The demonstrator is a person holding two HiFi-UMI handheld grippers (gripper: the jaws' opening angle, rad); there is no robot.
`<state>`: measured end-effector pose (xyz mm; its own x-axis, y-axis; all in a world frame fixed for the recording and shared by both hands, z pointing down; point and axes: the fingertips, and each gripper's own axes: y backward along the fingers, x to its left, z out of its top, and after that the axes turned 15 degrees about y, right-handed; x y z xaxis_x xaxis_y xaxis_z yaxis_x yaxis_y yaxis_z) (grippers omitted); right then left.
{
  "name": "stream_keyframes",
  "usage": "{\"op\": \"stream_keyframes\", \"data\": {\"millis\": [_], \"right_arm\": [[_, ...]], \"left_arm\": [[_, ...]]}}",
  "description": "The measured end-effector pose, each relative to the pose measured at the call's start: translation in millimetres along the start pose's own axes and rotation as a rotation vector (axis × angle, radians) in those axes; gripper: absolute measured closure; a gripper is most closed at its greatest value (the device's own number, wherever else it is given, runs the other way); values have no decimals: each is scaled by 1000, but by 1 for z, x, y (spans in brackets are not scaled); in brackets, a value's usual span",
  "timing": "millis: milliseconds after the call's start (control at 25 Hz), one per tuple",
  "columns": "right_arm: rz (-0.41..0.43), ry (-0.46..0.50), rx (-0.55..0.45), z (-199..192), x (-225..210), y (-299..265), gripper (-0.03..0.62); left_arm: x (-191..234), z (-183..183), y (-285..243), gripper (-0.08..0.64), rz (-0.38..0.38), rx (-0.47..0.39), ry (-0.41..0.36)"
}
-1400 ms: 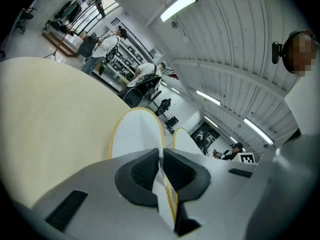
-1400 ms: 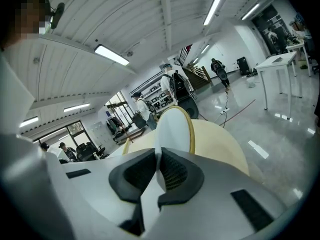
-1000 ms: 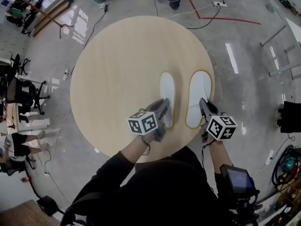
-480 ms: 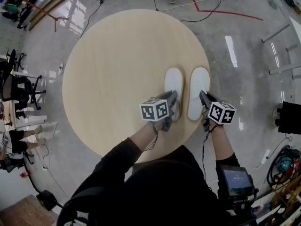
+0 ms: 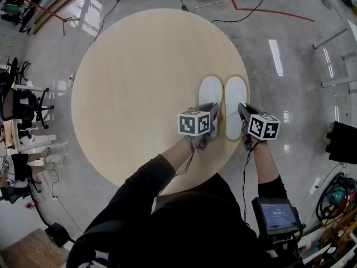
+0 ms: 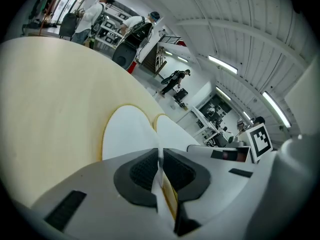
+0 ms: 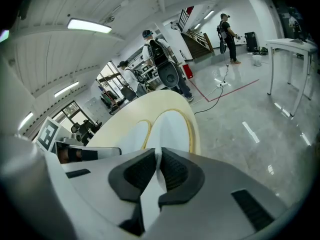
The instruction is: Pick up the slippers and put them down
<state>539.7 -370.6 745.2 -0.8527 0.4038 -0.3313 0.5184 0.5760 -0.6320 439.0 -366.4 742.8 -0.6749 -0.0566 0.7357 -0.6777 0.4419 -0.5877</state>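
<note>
Clamping one heel each, the left gripper (image 5: 210, 111) and the right gripper (image 5: 243, 111) have their jaws pressed together on the thin back edges of the left slipper (image 5: 210, 91) and the right slipper (image 5: 235, 96). The pair lies side by side, almost touching, close to the right-hand rim of the table (image 5: 139, 82). Each slipper's long axis runs straight away from its own gripper, heel at the table's near side and toe toward its far side, so letting go probably needs only parted jaws and a pull back toward the near rim. No container shows on the table.
</note>
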Motion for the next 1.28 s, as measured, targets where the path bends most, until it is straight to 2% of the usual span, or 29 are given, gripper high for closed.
{"op": "stream_keyframes", "data": {"millis": [280, 320, 400, 480, 600, 760, 960, 1160, 1280], "right_arm": [[-25, 15, -7, -1, 6, 1, 547], [-30, 16, -10, -1, 6, 1, 507], [-41, 22, -18, 1, 7, 3, 427], [-55, 37, -29, 3, 9, 7, 376], [-80, 60, -58, 9, 13, 15, 351], [-128, 90, -99, 12, 24, 34, 347], [-159, 113, -209, 23, 62, 70, 347], [-103, 23, -306, 23, 92, 97, 355], [-92, 26, -345, 26, 118, 113, 447]], "left_arm": [[-4, -3, 0, 521, 4, 5, -50], [-5, -3, 0, 503, 6, 1, -57], [-5, -2, 2, 404, 15, -8, -64], [-5, -2, 6, 376, 25, -18, -67], [-10, -2, 12, 371, 20, -37, -67], [-21, -9, 29, 371, -8, -64, -66], [-44, -22, 84, 371, -87, -86, -98], [-52, -32, 137, 371, -156, -122, -72], [-56, -38, 175, 371, -204, -147, -54]]}}
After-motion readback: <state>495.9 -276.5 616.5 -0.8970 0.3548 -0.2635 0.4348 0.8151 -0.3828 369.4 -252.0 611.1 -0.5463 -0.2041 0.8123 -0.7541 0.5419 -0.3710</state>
